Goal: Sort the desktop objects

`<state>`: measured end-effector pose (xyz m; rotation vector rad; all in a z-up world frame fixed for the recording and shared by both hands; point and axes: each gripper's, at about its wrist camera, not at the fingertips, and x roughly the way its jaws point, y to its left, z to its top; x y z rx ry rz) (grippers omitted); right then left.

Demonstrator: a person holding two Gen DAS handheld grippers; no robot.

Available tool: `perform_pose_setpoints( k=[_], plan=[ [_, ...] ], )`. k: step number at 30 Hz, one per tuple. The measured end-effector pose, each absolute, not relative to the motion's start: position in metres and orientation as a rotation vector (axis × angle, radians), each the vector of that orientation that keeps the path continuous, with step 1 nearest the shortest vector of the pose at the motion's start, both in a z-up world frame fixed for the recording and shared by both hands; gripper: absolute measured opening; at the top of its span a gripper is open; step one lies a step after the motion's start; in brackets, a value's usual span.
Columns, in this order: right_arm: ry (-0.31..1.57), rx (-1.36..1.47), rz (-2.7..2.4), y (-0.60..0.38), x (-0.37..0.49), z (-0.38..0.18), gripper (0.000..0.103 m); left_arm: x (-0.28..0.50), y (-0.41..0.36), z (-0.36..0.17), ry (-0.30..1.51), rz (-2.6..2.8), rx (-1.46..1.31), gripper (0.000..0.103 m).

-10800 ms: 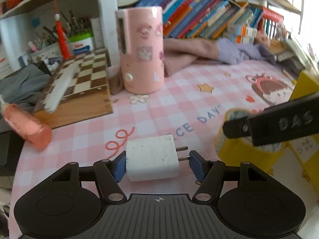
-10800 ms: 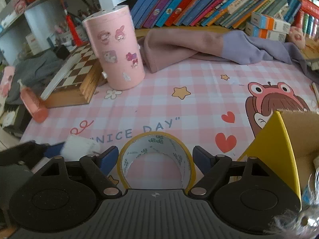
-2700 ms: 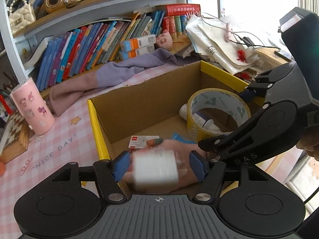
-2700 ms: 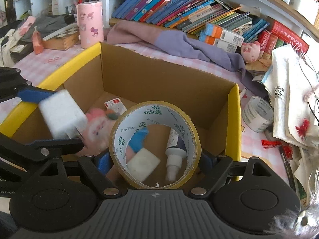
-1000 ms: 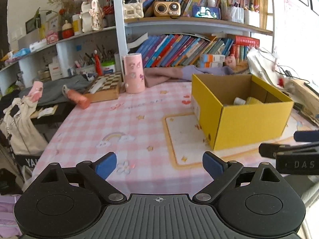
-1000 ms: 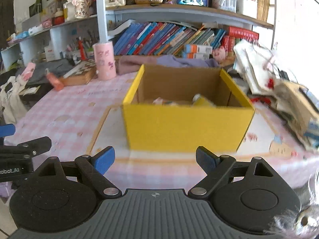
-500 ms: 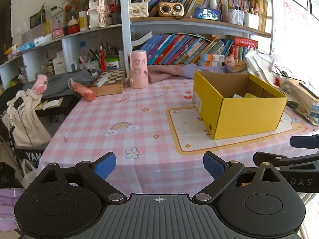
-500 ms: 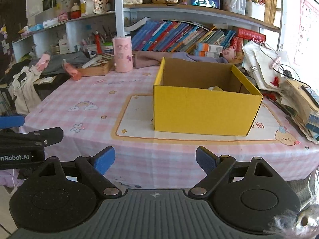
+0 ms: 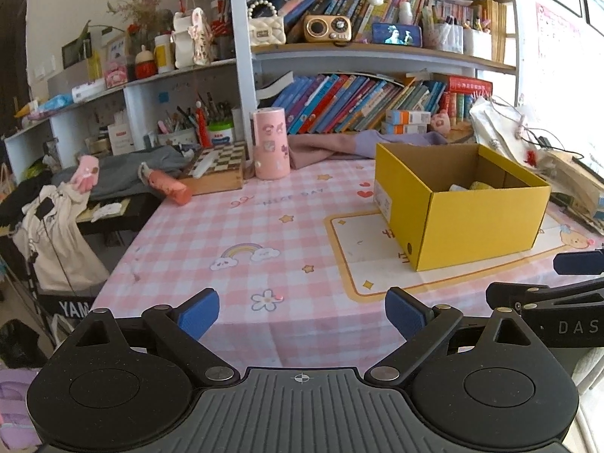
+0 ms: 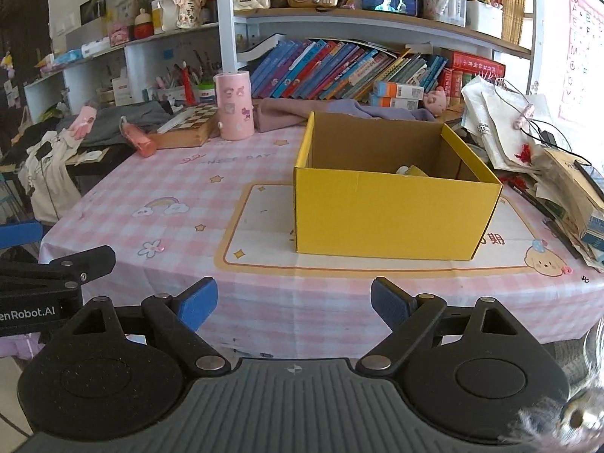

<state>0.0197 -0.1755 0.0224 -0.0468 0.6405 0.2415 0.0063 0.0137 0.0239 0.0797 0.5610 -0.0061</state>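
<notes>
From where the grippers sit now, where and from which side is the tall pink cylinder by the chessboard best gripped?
Take the pink cylinder across its round mid-body, coming in level from the table's near edge. It stands upright with straight sides, and that side faces bare tablecloth; the chessboard and cloth crowd its flanks.

— Box (image 10: 392, 219)? Matt yellow card outside, raw brown inside.
— Table (image 10: 264, 302)? Draped in smooth pink checked cloth.
— Tongs (image 10: 293, 304)? Matt black plastic, ribbed blue pads (image 10: 198, 304).
— Chessboard (image 9: 217, 168)? Wood, slightly glossy.
</notes>
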Motion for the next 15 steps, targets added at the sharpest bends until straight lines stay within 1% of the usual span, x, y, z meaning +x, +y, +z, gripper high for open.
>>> perform_pose_setpoints(
  k=[5, 15],
  plan=[
    [0.655, -0.037, 0.233, -0.1736, 0.0186, 0.021, 0.088, 0.0042, 0.016, 0.0224, 0.568, -0.019, 0.088, 0.099],
    [0.678, -0.028, 0.23, -0.1666, 0.01, 0.0165, 0.088, -0.0031, 0.0226, 0.0193, 0.583, -0.031, 0.092, 0.101]
  ],
)
